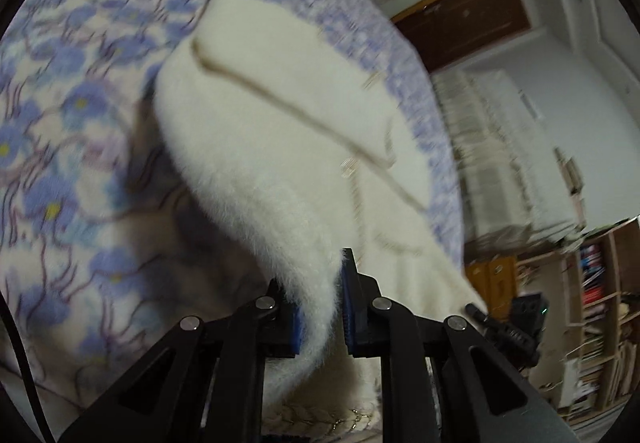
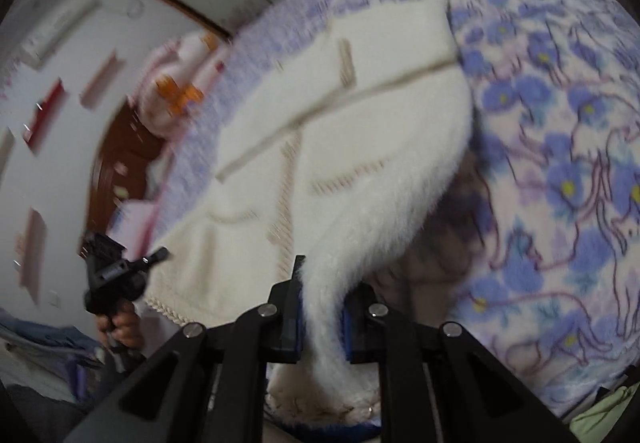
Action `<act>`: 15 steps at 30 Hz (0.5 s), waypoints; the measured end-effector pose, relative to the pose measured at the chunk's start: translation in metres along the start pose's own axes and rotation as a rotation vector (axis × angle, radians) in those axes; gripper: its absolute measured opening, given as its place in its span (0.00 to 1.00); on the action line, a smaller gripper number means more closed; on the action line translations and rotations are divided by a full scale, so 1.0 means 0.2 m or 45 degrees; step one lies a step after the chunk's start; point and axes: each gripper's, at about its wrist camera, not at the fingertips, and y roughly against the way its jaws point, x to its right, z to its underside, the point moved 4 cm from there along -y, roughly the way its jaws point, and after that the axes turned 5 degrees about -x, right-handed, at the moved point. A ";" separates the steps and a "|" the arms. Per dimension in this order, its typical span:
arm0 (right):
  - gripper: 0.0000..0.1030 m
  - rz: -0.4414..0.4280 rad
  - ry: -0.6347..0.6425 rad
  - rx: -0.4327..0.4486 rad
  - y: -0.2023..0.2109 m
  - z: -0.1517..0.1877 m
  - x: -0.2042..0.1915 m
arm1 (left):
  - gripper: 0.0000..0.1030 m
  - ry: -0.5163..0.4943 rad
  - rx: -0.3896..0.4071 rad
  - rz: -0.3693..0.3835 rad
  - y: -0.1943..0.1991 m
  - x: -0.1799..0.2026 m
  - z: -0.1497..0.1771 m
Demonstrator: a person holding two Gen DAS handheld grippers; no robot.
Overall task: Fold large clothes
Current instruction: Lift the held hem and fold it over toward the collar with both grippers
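The left gripper (image 1: 320,307) has its two blue-padded fingers clamped on a raised fold of the fluffy white knit garment with thin beige trim lines (image 1: 280,115), which passes between the pads and hangs below them. Ahead of those fingers the garment spreads out flat on the blue-and-white floral fleece blanket (image 1: 60,163); the blanket shows to the left of the fingers and beyond the garment. The right gripper (image 2: 322,313) likewise pinches a lifted edge of the same garment (image 2: 340,131) between its pads, the cloth sloping away forward onto the blanket (image 2: 560,163), which lies to the right of its fingers. To their left the left gripper (image 2: 116,275) shows, held in a hand (image 2: 122,327).
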 end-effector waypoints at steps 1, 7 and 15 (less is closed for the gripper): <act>0.12 -0.022 -0.005 0.025 0.02 -0.04 -0.02 | 0.12 0.002 0.023 0.019 0.01 0.04 -0.05; 0.12 -0.103 -0.026 0.179 0.12 -0.54 -0.12 | 0.12 0.010 0.181 0.024 0.11 0.18 -0.51; 0.31 -0.086 -0.248 0.216 -0.11 -1.36 0.06 | 0.34 0.216 0.259 -0.160 -0.10 -0.03 -1.30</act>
